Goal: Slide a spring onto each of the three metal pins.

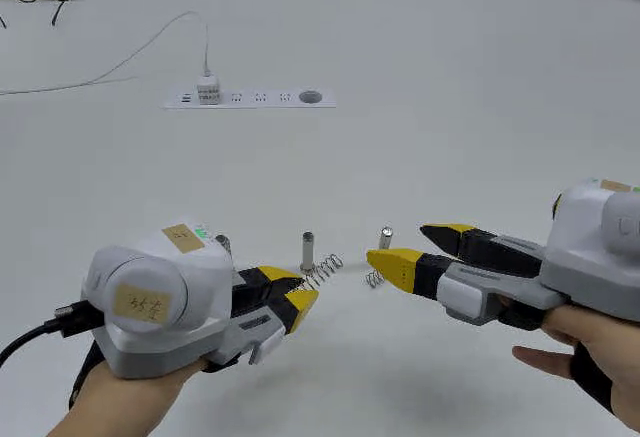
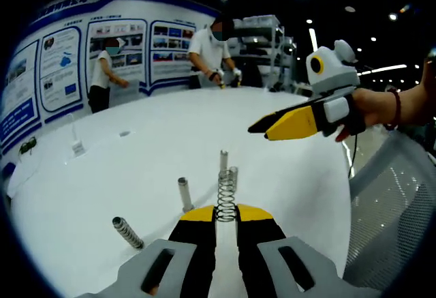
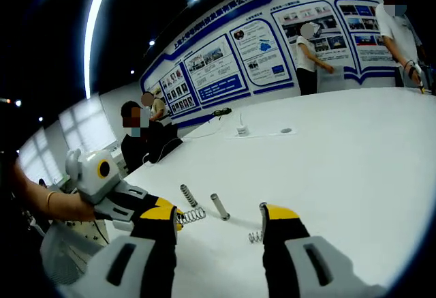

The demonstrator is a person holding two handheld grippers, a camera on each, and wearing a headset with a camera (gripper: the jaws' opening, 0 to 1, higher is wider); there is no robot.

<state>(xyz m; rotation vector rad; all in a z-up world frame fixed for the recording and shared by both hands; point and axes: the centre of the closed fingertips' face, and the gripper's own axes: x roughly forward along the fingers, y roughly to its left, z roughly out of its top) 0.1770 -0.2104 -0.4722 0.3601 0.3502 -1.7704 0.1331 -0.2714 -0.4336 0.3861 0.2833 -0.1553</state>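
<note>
My left gripper (image 2: 225,213) pinches 1 spring (image 2: 225,190) by its end, just beside the middle pin (image 1: 308,250). My right gripper (image 1: 398,242) is spread wide, with a loose spring (image 1: 375,279) on the table (image 1: 450,107) by its lower tip, near the right pin (image 1: 385,237). The left pin (image 2: 127,232) already wears a spring.

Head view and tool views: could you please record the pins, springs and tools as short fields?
left tool: shut on held spring
right tool: open, empty
loose spring: lying on the table, by the right tool's tip
left pin (as in head view): spring already on
middle pin: bare, upright
right pin: bare, upright
pins not yet fitted: two
</note>
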